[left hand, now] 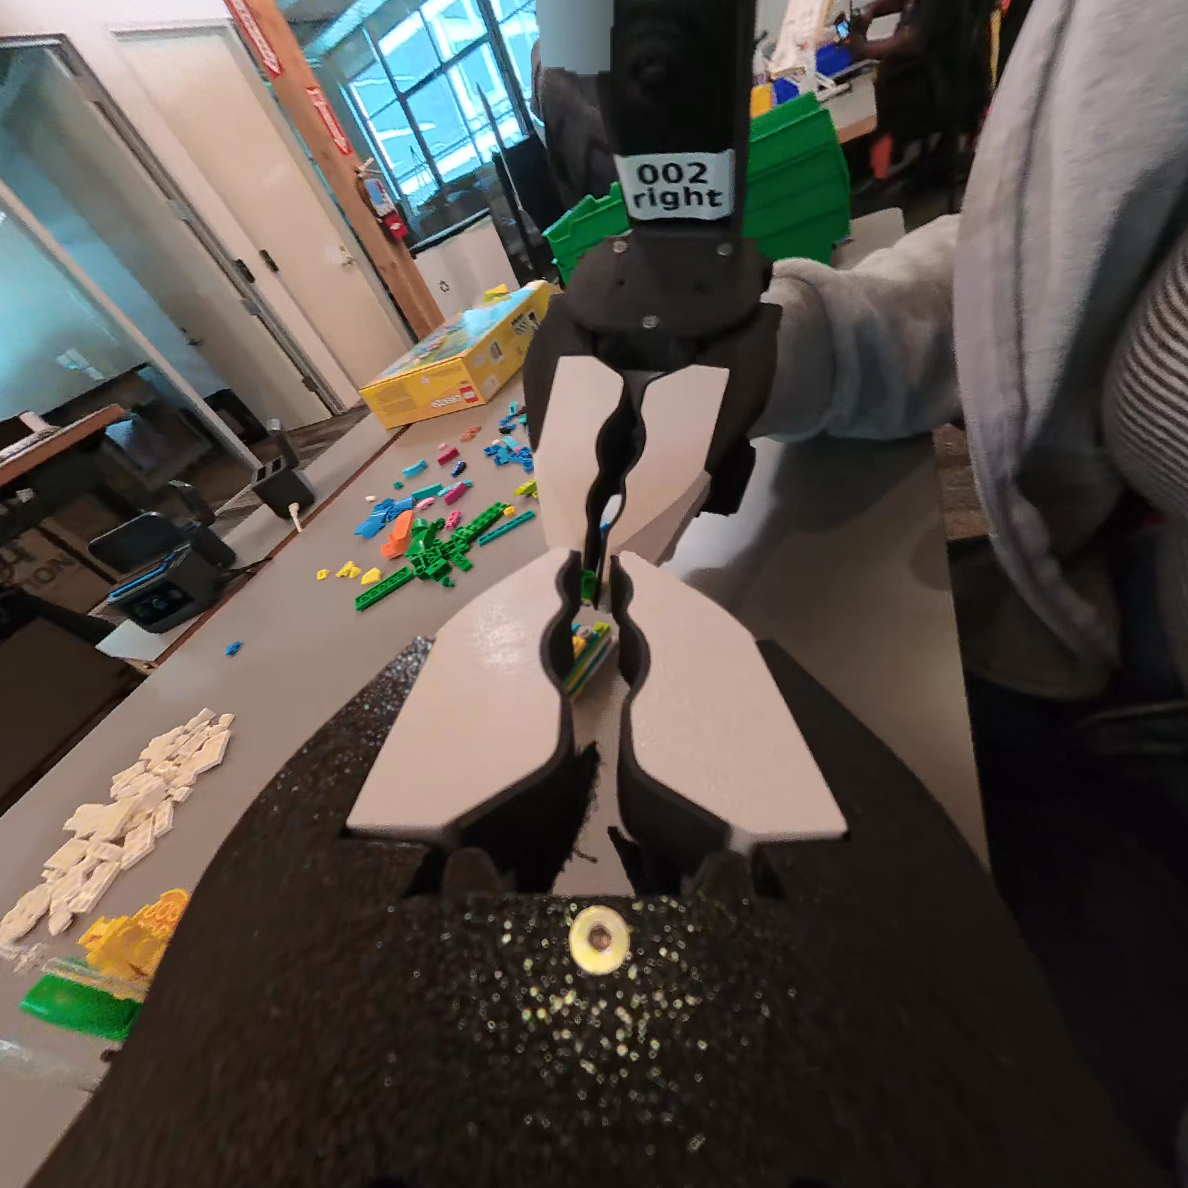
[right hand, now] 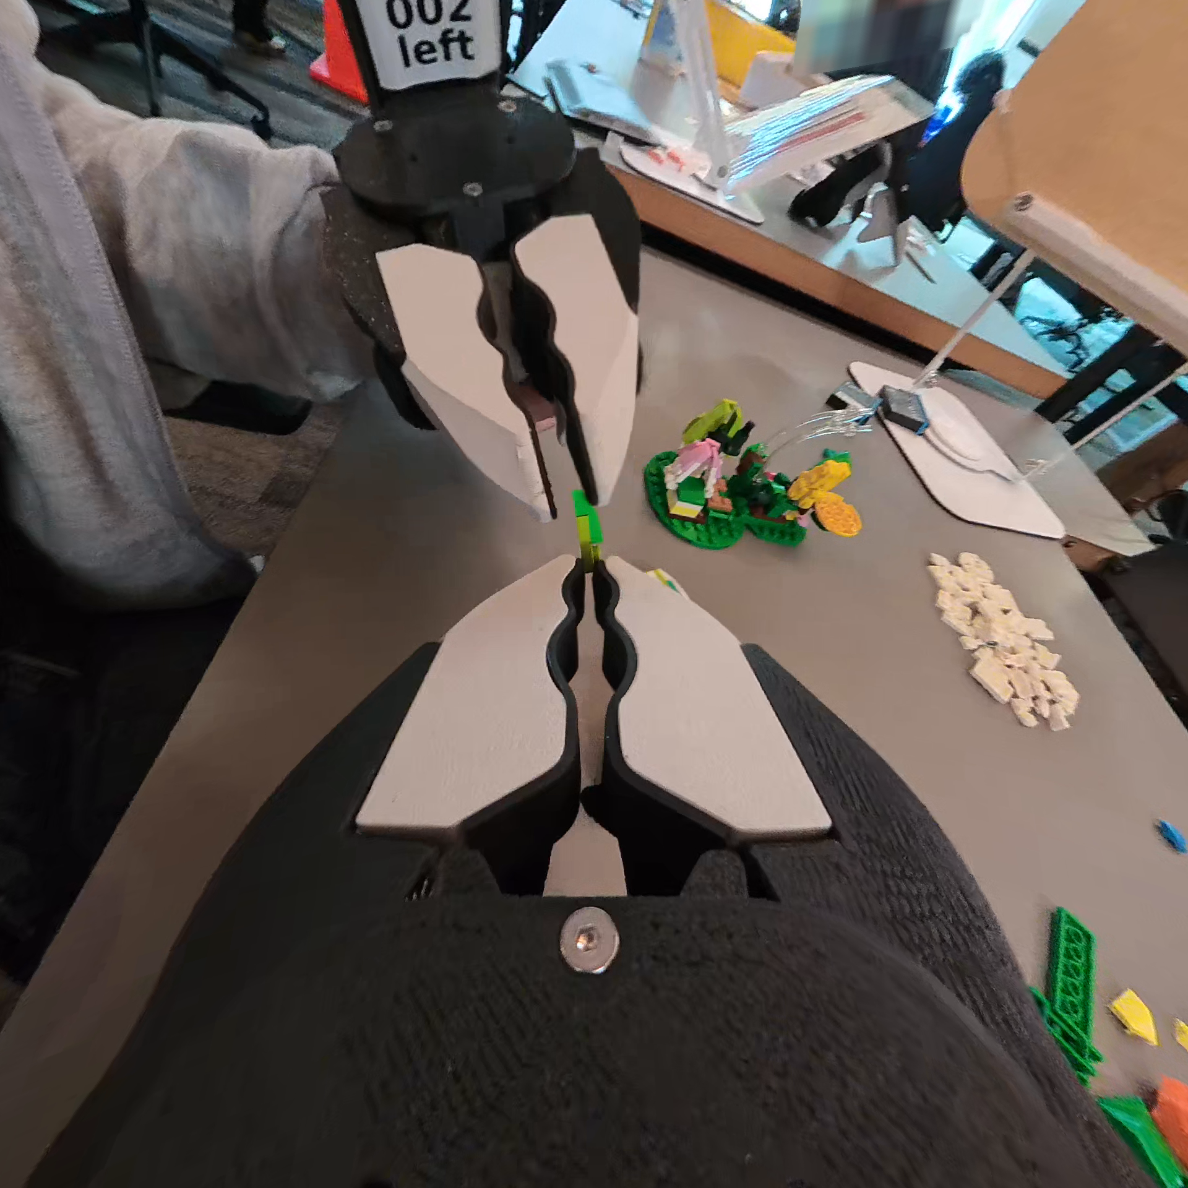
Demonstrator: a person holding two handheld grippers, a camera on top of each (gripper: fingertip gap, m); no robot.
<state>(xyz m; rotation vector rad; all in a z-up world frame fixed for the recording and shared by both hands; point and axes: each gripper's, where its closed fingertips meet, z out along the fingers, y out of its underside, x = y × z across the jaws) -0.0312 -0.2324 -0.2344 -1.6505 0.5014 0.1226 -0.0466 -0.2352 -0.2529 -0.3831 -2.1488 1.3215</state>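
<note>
Green and lime plastic: a small stack of bricks (right hand: 588,524) held above the grey table (right hand: 739,643), between two hand-held grippers that meet tip to tip.

- Right gripper (right hand: 588,564): fingers drawn together, pads pinching the lime lower end of the brick stack.
- Left gripper (right hand: 569,508): fingers a narrow way apart; one black pad (right hand: 588,488) touches the green top of the stack, the other stands just clear. Whether it presses from both sides is hard to tell, since the stack's top is partly hidden.
- Below the tips: a small striped brick assembly (left hand: 588,656) lying on the table.
- Nearby: finished green garden model (right hand: 752,498); pile of white pieces (right hand: 1003,636); loose coloured bricks (left hand: 437,540); yellow box (left hand: 450,373).

Hazards, as judged:
- The grip is slim and at one end only; a sideways push from the left gripper could twist the stack out or split it at a joint.
- A dropped piece could bounce off the table's near edge.
</note>
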